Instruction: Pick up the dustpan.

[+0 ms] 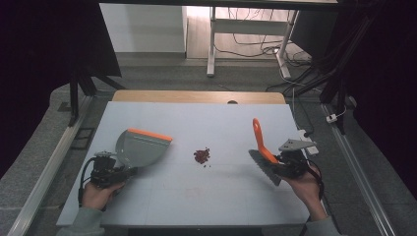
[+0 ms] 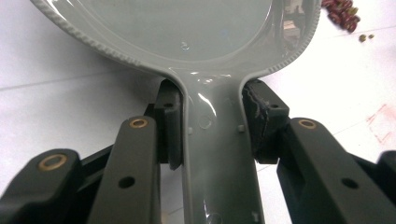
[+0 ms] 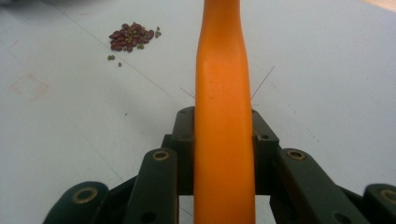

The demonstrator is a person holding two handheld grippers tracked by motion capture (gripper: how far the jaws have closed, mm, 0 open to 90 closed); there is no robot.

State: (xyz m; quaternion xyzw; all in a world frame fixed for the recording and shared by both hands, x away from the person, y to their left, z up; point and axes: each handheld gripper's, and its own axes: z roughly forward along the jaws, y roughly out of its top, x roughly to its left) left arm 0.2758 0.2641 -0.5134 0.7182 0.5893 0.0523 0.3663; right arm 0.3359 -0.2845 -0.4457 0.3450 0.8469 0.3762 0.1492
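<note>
A grey dustpan (image 1: 140, 148) with an orange lip sits at the table's left, its handle (image 2: 217, 154) clamped by my left gripper (image 1: 109, 169), which is shut on it. At the right, my right gripper (image 1: 287, 164) is shut on a brush (image 1: 263, 157); its orange handle (image 3: 224, 126) runs up between the jaws, and its dark bristles point down at the table. A small pile of red beans (image 1: 201, 156) lies mid-table between the two tools. The same beans (image 3: 131, 36) lie ahead and to the left in the right gripper view, with a few green ones beside them.
The pale tabletop (image 1: 196, 123) has a wooden strip (image 1: 196, 96) along its far edge. Beyond stand desk legs and cables (image 1: 255, 44) on the floor. A faint red smudge (image 3: 29, 87) marks the surface near the beans.
</note>
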